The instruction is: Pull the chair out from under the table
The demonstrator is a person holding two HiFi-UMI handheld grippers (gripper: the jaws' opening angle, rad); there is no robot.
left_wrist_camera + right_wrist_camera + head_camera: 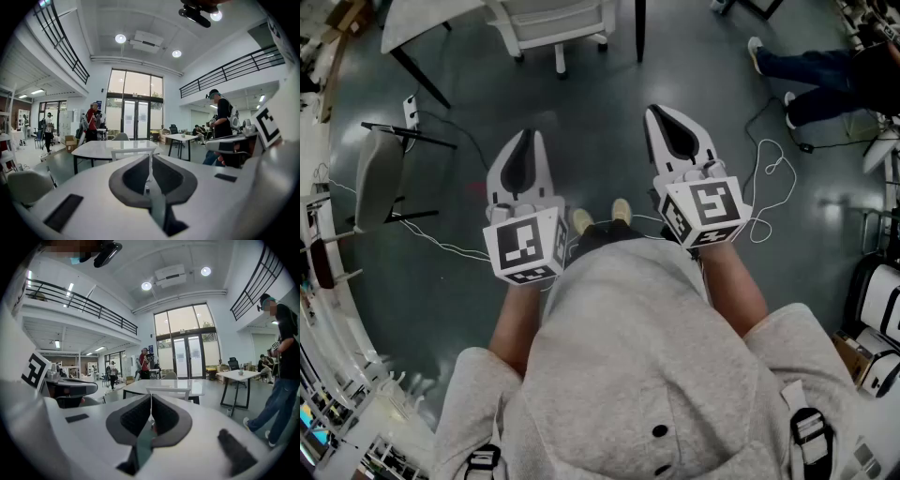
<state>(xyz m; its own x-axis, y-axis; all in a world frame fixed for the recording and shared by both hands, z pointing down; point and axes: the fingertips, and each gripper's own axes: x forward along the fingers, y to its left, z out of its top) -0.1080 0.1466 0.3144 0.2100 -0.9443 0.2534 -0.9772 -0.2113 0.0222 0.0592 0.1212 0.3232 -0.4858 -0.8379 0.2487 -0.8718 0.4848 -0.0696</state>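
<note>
The white chair (553, 23) stands far ahead, tucked against the white table (422, 23) at the top of the head view. My left gripper (525, 137) and right gripper (657, 113) hang side by side over the dark floor, well short of the chair, both shut and holding nothing. In the left gripper view the shut jaws (150, 157) point at the chair's white backrest (133, 152) and the table top (108, 147) behind it. The right gripper (151, 397) faces the same chair (168, 391) and table (164, 384) from a distance.
A grey chair (380, 178) stands on the left, and white cables (441, 246) trail across the floor by my feet. A seated person's legs (811, 70) reach in at top right. A second table (239, 375) and a standing person (281, 380) are to the right.
</note>
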